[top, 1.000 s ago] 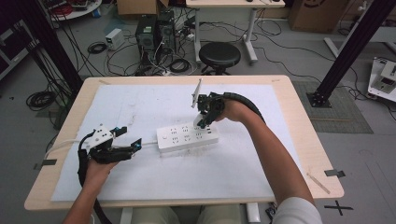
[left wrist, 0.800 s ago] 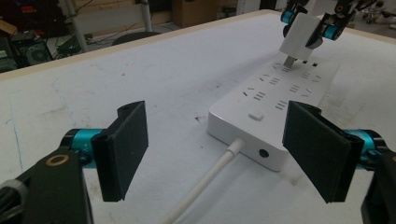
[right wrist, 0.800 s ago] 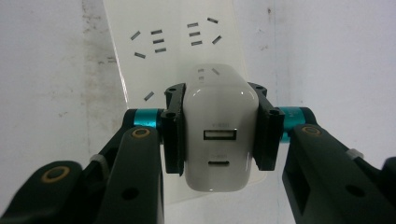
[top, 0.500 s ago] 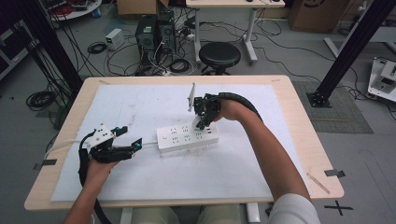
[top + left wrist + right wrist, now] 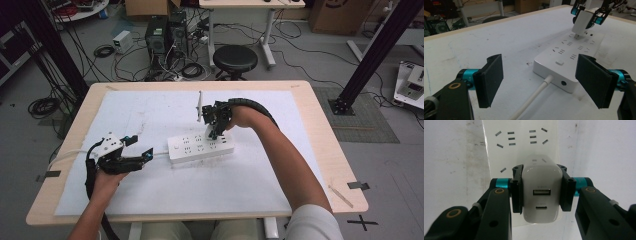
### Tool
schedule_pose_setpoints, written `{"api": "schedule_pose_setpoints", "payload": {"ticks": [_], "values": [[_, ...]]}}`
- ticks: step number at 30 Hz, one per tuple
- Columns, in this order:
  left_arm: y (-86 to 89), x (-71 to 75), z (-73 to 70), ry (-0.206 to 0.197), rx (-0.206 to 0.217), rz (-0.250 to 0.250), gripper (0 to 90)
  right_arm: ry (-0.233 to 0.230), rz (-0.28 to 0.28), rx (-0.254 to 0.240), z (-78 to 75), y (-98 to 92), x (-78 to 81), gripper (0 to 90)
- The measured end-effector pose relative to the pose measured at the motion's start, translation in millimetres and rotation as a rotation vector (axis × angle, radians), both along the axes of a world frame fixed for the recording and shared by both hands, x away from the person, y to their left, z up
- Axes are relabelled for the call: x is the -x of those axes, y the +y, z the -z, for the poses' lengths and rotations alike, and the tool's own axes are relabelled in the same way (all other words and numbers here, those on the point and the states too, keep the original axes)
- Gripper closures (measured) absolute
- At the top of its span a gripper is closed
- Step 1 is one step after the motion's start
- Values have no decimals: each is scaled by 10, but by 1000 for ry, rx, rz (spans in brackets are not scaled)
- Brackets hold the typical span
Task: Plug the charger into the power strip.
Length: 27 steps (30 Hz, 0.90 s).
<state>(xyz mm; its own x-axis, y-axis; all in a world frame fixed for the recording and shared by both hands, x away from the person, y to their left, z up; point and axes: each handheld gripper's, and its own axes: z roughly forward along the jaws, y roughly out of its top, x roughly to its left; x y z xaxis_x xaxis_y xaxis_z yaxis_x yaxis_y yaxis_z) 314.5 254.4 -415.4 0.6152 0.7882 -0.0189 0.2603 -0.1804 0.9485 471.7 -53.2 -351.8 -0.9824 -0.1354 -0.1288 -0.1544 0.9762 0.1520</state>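
Observation:
A white power strip (image 5: 200,147) lies mid-table on a white mat (image 5: 250,190), its white cord (image 5: 534,97) running toward my left gripper. My right gripper (image 5: 540,172) is shut on a white USB charger (image 5: 541,200), pads on its two sides. The charger (image 5: 582,22) stands upright over the strip's far end (image 5: 584,45), its prongs down at a socket. In the high view the right gripper (image 5: 216,131) points down at the strip. My left gripper (image 5: 140,148) rests at the strip's cord end, open, with the cord and the strip's end (image 5: 559,75) between the jaws, untouched.
The mat covers most of the wooden table (image 5: 330,150). Bare mat lies in front of the strip and to its right. Beyond the far edge stand a black stool (image 5: 235,59), computer cases (image 5: 167,32) and floor cables. A black post (image 5: 375,55) rises at the right.
The right gripper with the charger has shifted slightly left and down toward the strip. The left gripper has stayed where it was.

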Motion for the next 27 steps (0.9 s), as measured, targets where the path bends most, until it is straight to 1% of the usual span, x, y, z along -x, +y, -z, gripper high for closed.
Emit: {"api": "schedule_pose_setpoints", "payload": {"ticks": [3, 9, 10, 11, 12, 14, 15, 16, 17, 18, 21, 22, 25, 26, 27], "values": [[14, 0, 1, 1, 7, -8, 225, 2, -7, 18, -4, 44, -9, 634], [16, -6, 5, 1, 9, -7, 225, 11, 4, 28, -5, 69, -12, 634], [16, -9, 5, 0, 7, -6, 225, 10, -4, 27, -2, 75, -12, 634], [16, -10, 6, 1, 8, -7, 225, 9, 9, 42, -8, 79, 8, 634], [16, -11, 7, 2, 10, -8, 225, -1, -17, 40, -4, 90, 1, 634], [19, -10, 6, 3, 11, -8, 225, -12, -11, 57, -4, 104, 33, 634], [20, -11, 7, 4, 10, -10, 225, -17, -22, 53, 0, 114, 29, 634], [22, -13, 7, 3, 9, -14, 225, -13, -11, 58, -1, 118, 34, 634], [20, -14, 8, 3, 11, -16, 225, -16, -20, 56, 1, 127, 24, 635], [20, -15, 7, 2, 11, -16, 225, -14, -2, 70, -3, 136, 41, 634], [15, -12, 7, 4, 14, -16, 225, -33, -16, 96, 8, 191, 71, 635], [17, -12, 7, 2, 11, -16, 225, -37, -25, 92, 11, 201, 62, 635], [15, -9, 7, 3, 12, -14, 225, -19, 4, 88, 9, 191, 43, 635], [13, -10, 8, 3, 13, -14, 225, -18, -2, 86, 12, 197, 34, 635], [12, -11, 8, 4, 13, -14, 224, -13, 23, 97, 7, 200, 49, 635]]}}
